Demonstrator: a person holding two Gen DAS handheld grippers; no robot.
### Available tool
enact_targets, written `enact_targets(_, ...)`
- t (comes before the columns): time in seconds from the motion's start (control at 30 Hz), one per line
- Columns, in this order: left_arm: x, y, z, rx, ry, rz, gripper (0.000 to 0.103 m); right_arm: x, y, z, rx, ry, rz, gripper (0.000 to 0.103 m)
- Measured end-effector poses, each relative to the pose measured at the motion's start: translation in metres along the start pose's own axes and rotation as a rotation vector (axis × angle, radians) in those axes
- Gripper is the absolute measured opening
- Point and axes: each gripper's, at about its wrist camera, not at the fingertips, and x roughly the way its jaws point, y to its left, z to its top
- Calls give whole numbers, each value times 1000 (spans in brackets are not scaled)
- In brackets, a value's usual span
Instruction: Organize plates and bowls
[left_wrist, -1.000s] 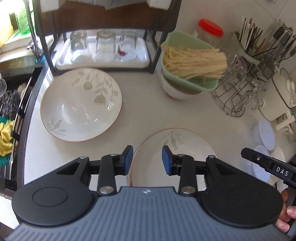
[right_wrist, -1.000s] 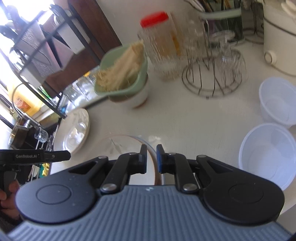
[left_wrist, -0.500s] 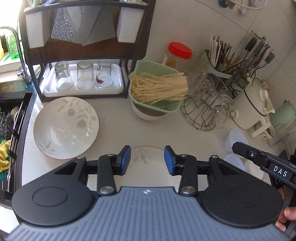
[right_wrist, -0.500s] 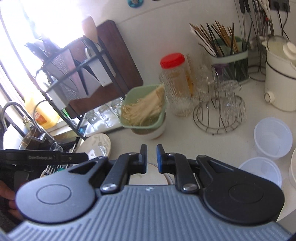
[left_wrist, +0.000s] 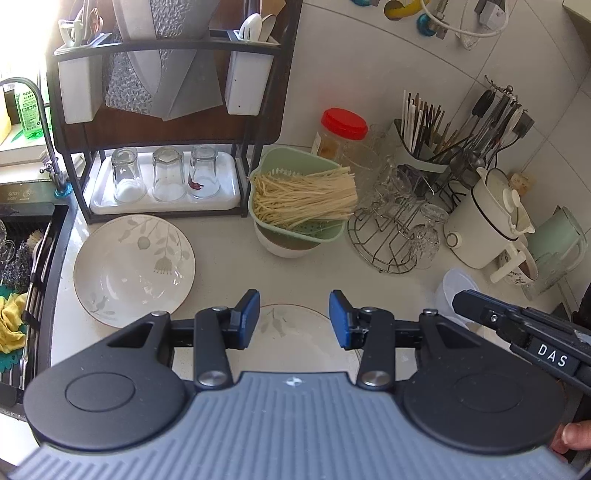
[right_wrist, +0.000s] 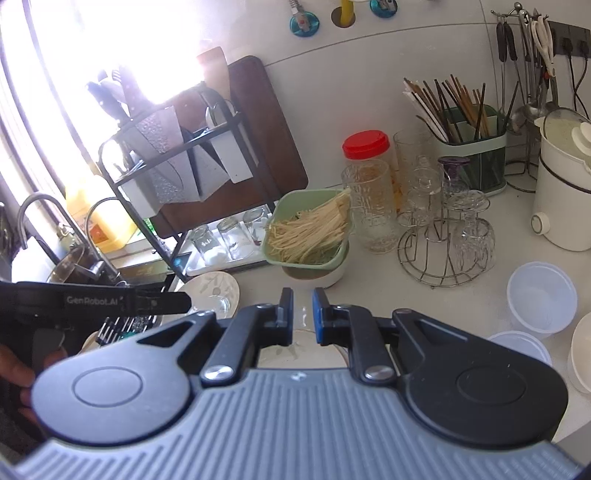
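Note:
Two white plates with a leaf pattern lie on the counter. One plate (left_wrist: 135, 267) is at the left by the sink; it also shows in the right wrist view (right_wrist: 214, 293). The second plate (left_wrist: 295, 338) lies under my left gripper (left_wrist: 293, 319), which is open and empty above it. My right gripper (right_wrist: 303, 312) is nearly closed with a narrow gap and holds nothing; the second plate (right_wrist: 299, 349) shows below its fingers. Clear plastic bowls (right_wrist: 541, 299) stand at the right.
A green colander of noodles (left_wrist: 301, 201) sits on a white bowl. A dark rack (left_wrist: 166, 110) holds upturned glasses on a tray. A wire glass stand (left_wrist: 395, 236), a red-lidded jar (left_wrist: 341, 134), a utensil holder, a white pot (left_wrist: 487, 221) and the sink (left_wrist: 22, 258) surround the counter.
Both grippers have pulled up and back from the counter, so the plates look smaller. The right gripper's gap has widened slightly. The plates have not moved.

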Motion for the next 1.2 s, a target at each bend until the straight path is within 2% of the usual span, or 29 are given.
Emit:
enact_targets(0.37, -14, 17, -9, 25, -14, -19, 48, 3, 21, -9, -13, 17, -30, 14)
enact_targets(0.57, -26, 37, -15, 40, -24, -41, 51, -1, 46, -23, -26, 16, -53, 14)
enact_targets(0.73, -41, 58, -23, 65, -27, -68, 51, -3, 72, -36, -11, 13, -82, 14)
enact_targets(0.97, -68, 98, -42, 95, -47, -59, 52, -6, 119, -59, 4, 3, -90, 14)
enact_targets(1.2, -80, 132, -59, 70, -19, -36, 52, 3, 147, -77, 24, 54, -81, 14)
